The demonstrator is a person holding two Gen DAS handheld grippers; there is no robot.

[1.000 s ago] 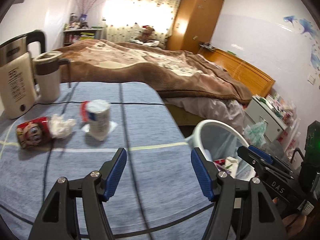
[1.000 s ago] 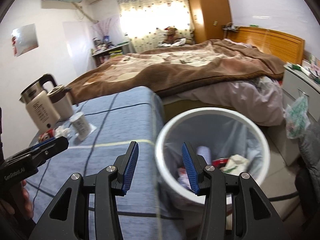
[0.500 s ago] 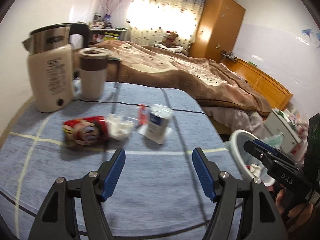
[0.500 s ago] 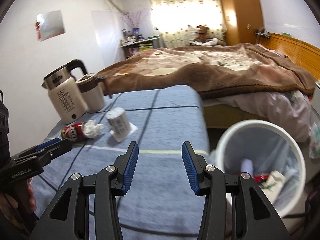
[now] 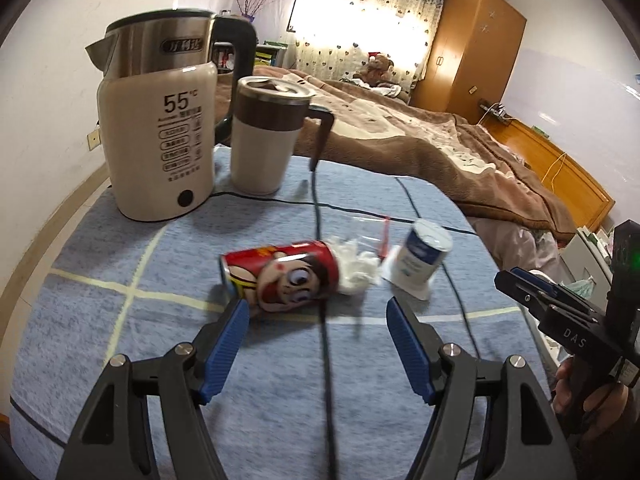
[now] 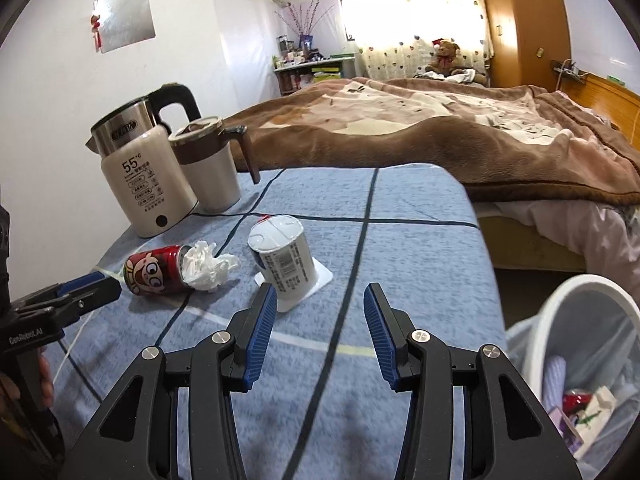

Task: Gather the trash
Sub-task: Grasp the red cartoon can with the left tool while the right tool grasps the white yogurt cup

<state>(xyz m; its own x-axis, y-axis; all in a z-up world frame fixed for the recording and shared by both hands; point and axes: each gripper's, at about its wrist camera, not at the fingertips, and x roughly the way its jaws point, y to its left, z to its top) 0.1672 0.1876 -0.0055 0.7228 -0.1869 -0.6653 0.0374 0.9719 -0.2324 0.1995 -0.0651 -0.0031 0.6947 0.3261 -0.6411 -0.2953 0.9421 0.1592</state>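
Trash on blue checked tablecloth (image 5: 120, 360): red cartoon-printed can (image 5: 280, 280) on its side, near centre, crumpled white tissue (image 5: 356, 266) at its right end, white paper cup (image 6: 286, 262) tipped further right; left gripper (image 5: 316, 344) spread wide just short of can, presumably for grasp; right gripper (image 6: 318, 334) likewise wide, empty, nearing cup.

Blue-clothed table (image 6: 400, 240), kettle (image 6: 140, 184), mug (image 6: 212, 176), can (image 6: 154, 274), tissue (image 6: 208, 266), cup (image 6: 286, 264)

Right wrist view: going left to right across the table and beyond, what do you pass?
Kettle → red can → crumpled tissue → white cup → trash bin.
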